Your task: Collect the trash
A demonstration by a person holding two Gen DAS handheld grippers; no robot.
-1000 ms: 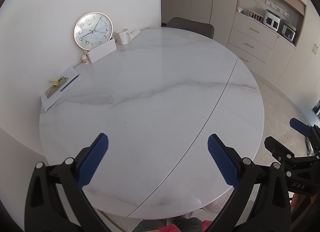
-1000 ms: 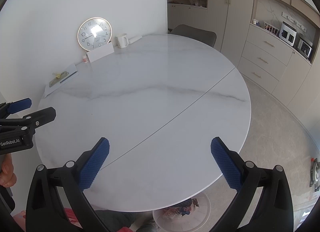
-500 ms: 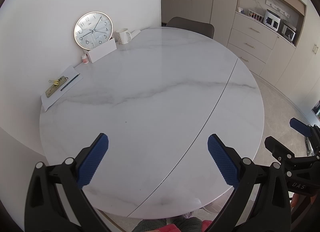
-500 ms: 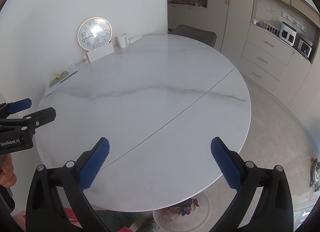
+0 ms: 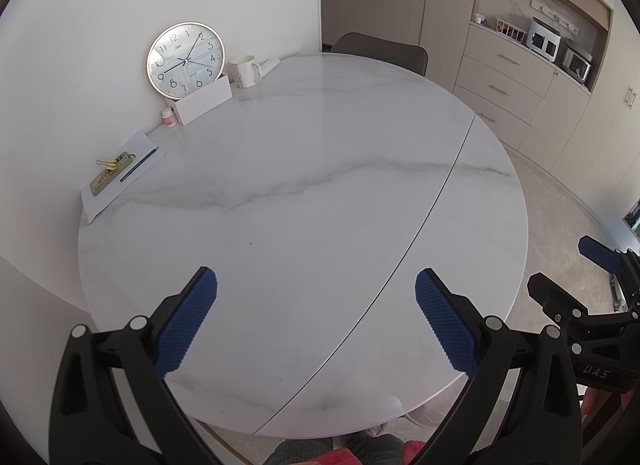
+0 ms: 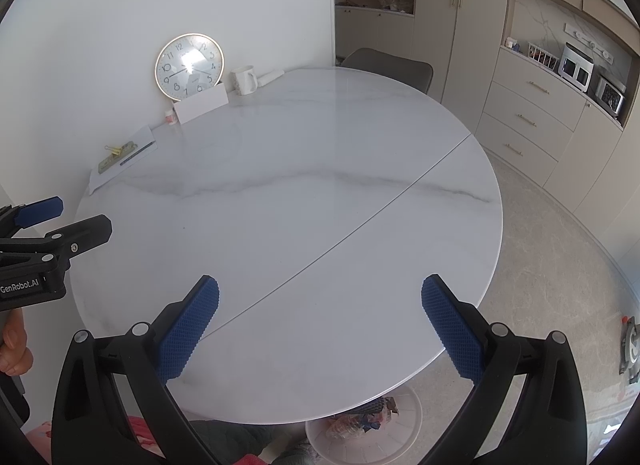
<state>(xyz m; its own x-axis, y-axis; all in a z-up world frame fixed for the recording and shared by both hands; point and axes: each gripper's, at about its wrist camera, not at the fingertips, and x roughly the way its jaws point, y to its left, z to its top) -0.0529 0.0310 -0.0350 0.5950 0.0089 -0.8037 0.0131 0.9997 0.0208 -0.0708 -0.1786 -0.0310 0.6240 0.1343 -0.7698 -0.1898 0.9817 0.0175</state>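
Both grippers hover with fingers spread wide and empty over the near edge of the round marble tabletop (image 5: 304, 193): the left gripper (image 5: 316, 321) and the right gripper (image 6: 320, 325). Only the right view shows the trash (image 6: 360, 419), crumpled wrappers in a white basket (image 6: 404, 445) on the floor under the table edge; their orientation is unclear. A clock (image 5: 185, 61) leans against the wall.
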